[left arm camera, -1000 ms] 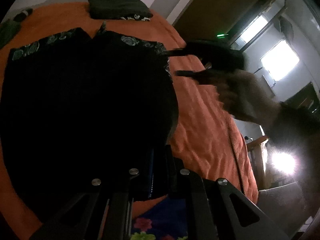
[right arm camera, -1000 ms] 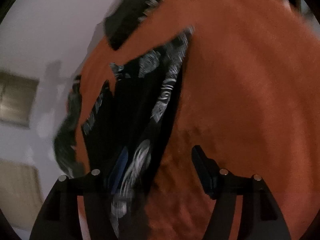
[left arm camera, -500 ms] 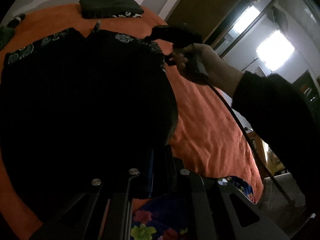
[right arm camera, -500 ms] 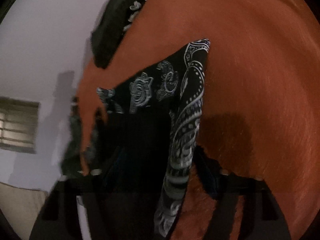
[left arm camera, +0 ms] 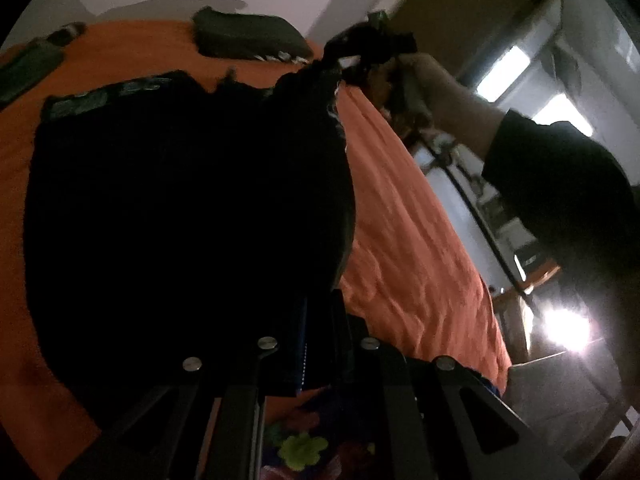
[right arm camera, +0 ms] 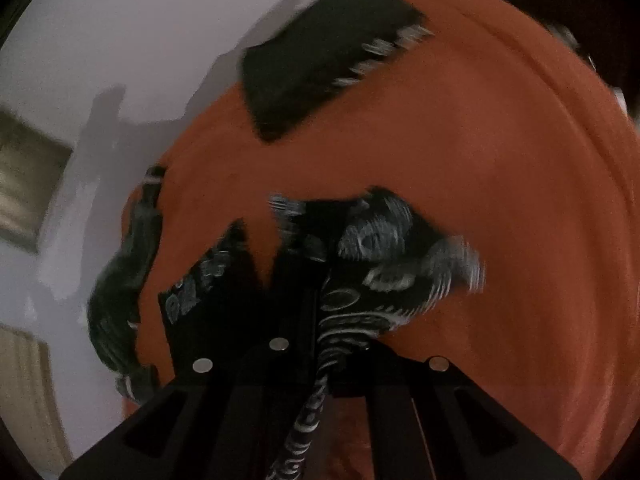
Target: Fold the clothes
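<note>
A black garment (left arm camera: 180, 208) with a pale paisley border lies spread on the orange bedspread (left arm camera: 408, 248). My left gripper (left arm camera: 320, 320) is shut on its near edge. In the left wrist view my right gripper (left arm camera: 340, 54), held by a hand, pinches the garment's far right corner and lifts it off the bed. In the right wrist view the right gripper (right arm camera: 320, 320) is shut on the patterned corner of the black garment (right arm camera: 384, 248), which bunches up between the fingers.
A folded dark garment (left arm camera: 248, 38) lies at the far end of the bed by the white wall; it shows again in the right wrist view as the folded dark garment (right arm camera: 320, 56). More dark clothing (right arm camera: 124, 280) lies at the bed's left edge. A floral cloth (left arm camera: 304, 440) sits below my left gripper.
The right gripper came down over the garment's patterned far corner, shut on it and raised it off the bed. The left gripper has kept its hold on the near edge.
</note>
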The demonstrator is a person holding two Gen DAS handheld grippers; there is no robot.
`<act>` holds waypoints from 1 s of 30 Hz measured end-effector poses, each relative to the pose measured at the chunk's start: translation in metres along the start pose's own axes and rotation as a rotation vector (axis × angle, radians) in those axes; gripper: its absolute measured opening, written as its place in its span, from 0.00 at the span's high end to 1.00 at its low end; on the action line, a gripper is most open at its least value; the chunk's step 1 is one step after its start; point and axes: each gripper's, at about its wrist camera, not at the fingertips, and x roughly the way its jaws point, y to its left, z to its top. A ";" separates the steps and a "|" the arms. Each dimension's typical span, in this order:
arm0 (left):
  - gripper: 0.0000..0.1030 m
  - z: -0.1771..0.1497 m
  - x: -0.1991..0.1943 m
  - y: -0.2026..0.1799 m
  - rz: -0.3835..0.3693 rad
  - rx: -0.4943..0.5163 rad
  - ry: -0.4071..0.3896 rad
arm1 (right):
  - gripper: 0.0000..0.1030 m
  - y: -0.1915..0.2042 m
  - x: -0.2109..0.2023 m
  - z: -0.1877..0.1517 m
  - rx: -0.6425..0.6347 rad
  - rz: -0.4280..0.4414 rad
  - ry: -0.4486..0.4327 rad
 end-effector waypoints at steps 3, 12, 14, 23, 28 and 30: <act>0.90 -0.008 -0.019 0.025 0.009 -0.058 -0.053 | 0.98 0.069 0.017 0.003 -0.139 -0.034 0.019; 0.90 -0.063 -0.056 0.133 0.054 -0.354 -0.137 | 0.98 0.264 0.143 -0.060 -0.515 -0.115 0.116; 0.90 -0.079 -0.058 0.156 0.067 -0.411 -0.139 | 0.98 0.289 0.176 -0.083 -0.563 -0.123 0.141; 0.88 -0.127 -0.052 0.209 0.077 -0.549 -0.125 | 0.96 0.359 0.274 -0.165 -0.751 -0.183 0.204; 0.70 -0.133 -0.049 0.205 0.109 -0.508 -0.106 | 0.43 0.361 0.268 -0.180 -0.800 -0.173 0.209; 0.63 -0.135 -0.053 0.205 0.101 -0.511 -0.116 | 0.34 0.356 0.242 -0.176 -0.809 -0.205 0.122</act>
